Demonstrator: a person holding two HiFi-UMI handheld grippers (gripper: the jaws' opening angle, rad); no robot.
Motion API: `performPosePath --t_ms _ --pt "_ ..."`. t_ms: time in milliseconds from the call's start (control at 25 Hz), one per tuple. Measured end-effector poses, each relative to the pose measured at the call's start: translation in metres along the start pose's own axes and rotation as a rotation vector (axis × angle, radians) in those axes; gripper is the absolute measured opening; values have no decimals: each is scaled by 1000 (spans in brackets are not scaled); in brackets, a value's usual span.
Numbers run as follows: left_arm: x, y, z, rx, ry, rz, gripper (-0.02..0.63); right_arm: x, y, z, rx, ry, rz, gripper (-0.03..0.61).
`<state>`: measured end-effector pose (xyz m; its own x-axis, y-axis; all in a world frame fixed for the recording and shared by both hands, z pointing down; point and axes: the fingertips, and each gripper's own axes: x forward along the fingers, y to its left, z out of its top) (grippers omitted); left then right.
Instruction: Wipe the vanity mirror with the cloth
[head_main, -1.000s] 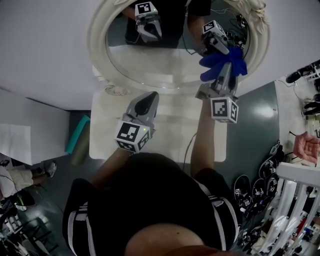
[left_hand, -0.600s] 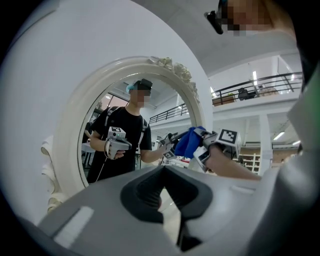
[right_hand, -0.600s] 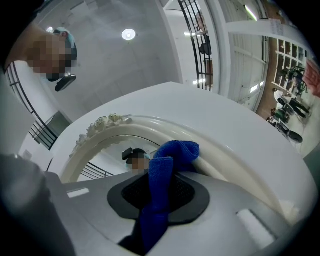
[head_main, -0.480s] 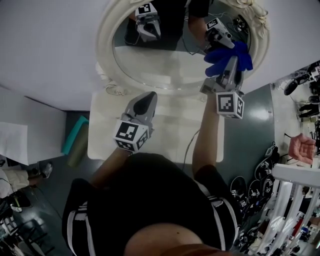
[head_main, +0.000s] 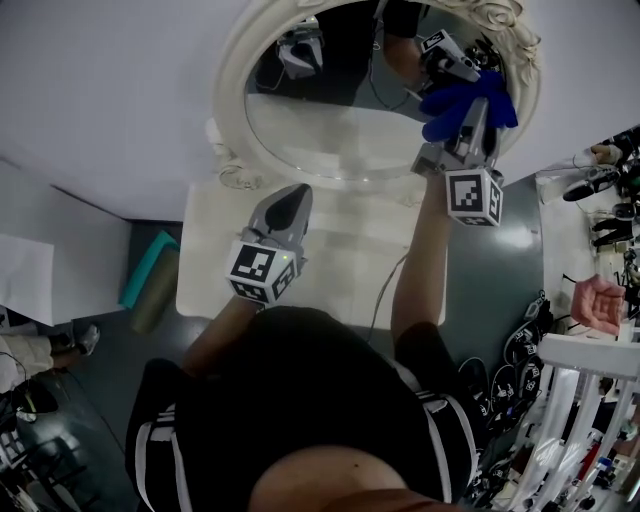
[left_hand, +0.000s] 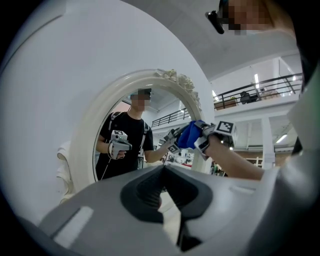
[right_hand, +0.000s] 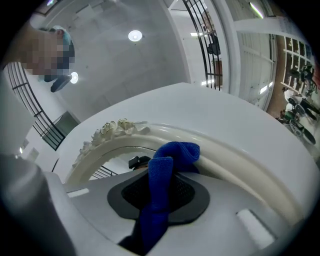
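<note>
At the vanity mirror's right edge, the right gripper clamps the soft, limp cloth mid-bunch, a sound hold, I'd say; the left gripper is closed, empty.

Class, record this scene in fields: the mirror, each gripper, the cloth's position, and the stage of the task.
Vanity mirror: oval, ornate white frame, behind the white table.
Left gripper: shut, empty, over the table.
Right gripper: shut on the blue cloth.
Cloth position: bunched against the mirror's right side, by the frame.
Stage: wiping appears under way.
</note>
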<state>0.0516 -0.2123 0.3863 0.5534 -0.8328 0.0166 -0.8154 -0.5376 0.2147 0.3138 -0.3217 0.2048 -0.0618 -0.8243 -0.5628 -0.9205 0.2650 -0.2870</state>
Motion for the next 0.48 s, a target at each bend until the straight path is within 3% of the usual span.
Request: performPosePath --t_ms 480 --pt "-36 18 -3 -13 -25 57 11 17 30 19 -33 -21 32 72"
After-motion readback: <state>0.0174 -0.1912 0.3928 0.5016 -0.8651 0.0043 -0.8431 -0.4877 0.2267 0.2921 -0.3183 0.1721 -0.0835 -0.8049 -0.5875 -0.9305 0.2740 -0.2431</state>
